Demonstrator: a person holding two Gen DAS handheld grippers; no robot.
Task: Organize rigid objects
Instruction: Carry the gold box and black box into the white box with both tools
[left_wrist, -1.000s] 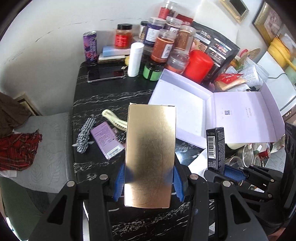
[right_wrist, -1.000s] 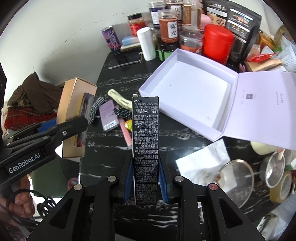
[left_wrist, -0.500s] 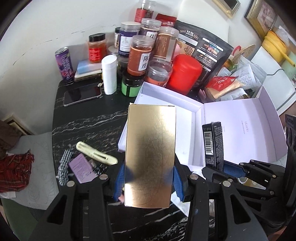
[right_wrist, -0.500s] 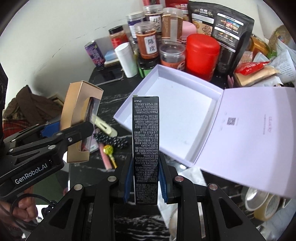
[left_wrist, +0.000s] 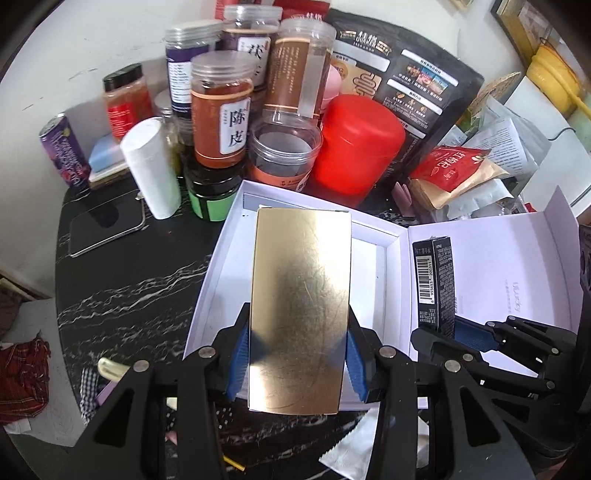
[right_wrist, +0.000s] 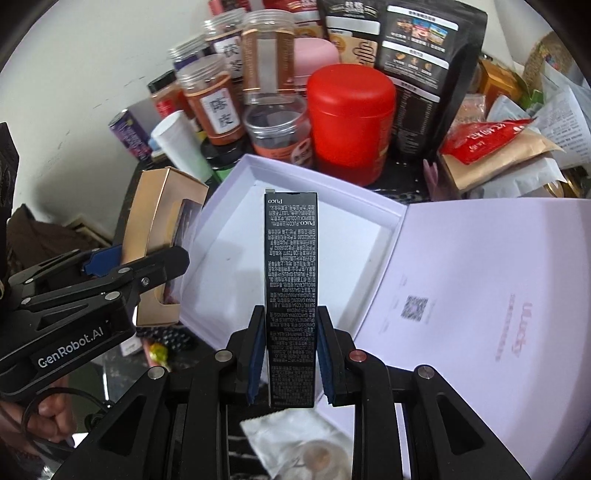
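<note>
We see red canister (left_wrist: 356, 144) beside clear jars (left_wrist: 221, 110), black pouch (left_wrist: 402, 77) behind, white bottle (left_wrist: 151, 168), phone (left_wrist: 105, 229) on marble tabletop (left_wrist: 129, 291).

light: bright, even | glare: gold box (left_wrist: 300, 310) | edges: fisheye bend, dark corners | blur: right view

Both cameras sit just behind their own tongs and look steeply down along them, close above the dark marbled surface (left_wrist: 122, 295) with the wall behind. Both views share the open lilac box (left_wrist: 391, 240) (right_wrist: 229, 236), the red canister (left_wrist: 356, 144) (right_wrist: 351, 118) and the jars behind it. Each catches the other tongs at its edge, and the right view seems slightly nearer the box, though fisheye bending makes that hard to judge.
</note>
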